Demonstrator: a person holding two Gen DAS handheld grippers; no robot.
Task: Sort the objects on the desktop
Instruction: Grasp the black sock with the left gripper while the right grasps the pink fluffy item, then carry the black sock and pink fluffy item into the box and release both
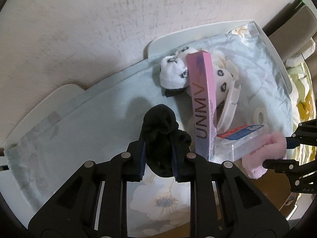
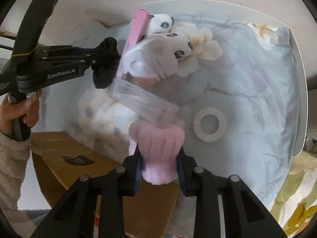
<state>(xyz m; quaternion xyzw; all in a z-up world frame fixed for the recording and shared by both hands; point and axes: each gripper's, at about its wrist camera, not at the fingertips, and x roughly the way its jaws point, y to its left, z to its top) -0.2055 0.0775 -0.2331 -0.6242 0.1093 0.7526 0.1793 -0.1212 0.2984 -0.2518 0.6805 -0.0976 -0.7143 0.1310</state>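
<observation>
My left gripper [image 1: 158,150] is shut on a black sock [image 1: 161,130] and holds it above the floral cloth; the black sock also shows in the right wrist view [image 2: 106,63]. My right gripper [image 2: 159,165] is shut on a fluffy pink sock [image 2: 158,148], which also shows in the left wrist view [image 1: 263,154]. Between them lie a pink UNMV box [image 1: 204,107], a clear plastic box [image 2: 142,101] with a red-blue label, a white plastic case [image 2: 150,59] and white panda-print socks [image 1: 174,73].
A roll of clear tape [image 2: 210,127] lies on the cloth to the right. The cloth covers a white tray table [image 1: 277,63] against a wall. A brown cardboard box [image 2: 65,158] sits below the table's near edge. Yellow floral bedding [image 2: 293,198] lies at the right.
</observation>
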